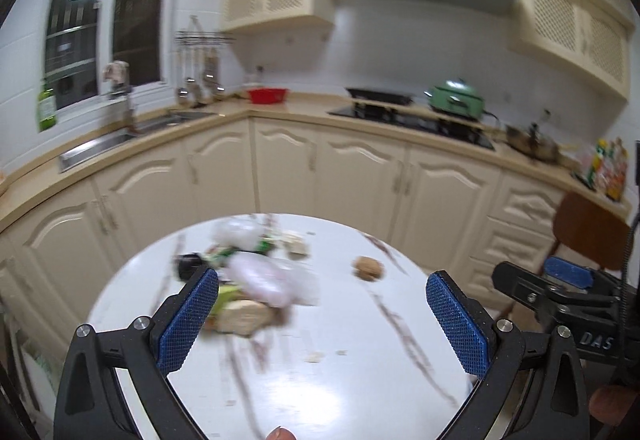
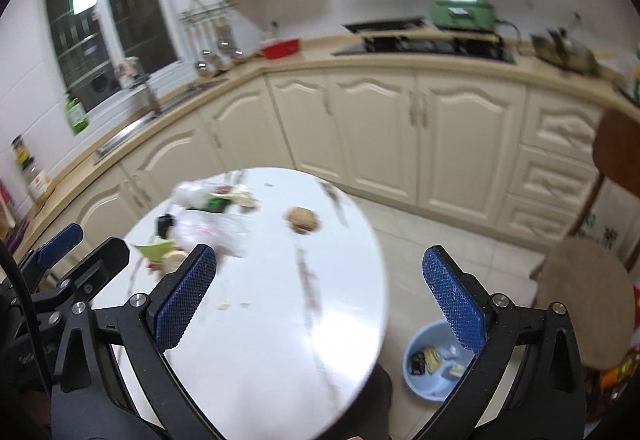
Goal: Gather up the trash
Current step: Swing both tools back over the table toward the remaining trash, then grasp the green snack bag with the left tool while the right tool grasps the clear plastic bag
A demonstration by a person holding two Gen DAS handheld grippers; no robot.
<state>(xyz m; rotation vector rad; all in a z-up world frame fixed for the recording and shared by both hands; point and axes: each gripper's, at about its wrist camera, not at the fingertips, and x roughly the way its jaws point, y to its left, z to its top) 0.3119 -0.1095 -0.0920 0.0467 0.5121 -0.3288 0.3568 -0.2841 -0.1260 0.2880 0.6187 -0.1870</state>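
A round white table [image 1: 320, 392] carries a blurred heap of trash [image 1: 256, 280]: clear plastic bags, a black piece, green wrappers and a beige lump. A crumpled brown ball [image 1: 368, 268] lies apart, to the right of the heap; it also shows in the right wrist view [image 2: 302, 220]. My left gripper [image 1: 322, 314] is open and empty above the near part of the table, its left finger beside the heap. My right gripper [image 2: 320, 292] is open and empty over the table's right edge [image 2: 376, 280]. A light blue bin [image 2: 434, 360] with several scraps stands on the floor.
Small crumbs [image 1: 314, 356] lie on the near table. Cream kitchen cabinets [image 1: 360, 175] curve behind the table, with a sink [image 1: 120, 135] and a hob [image 1: 416, 119]. A wooden chair [image 2: 588, 304] stands at the right beside the bin.
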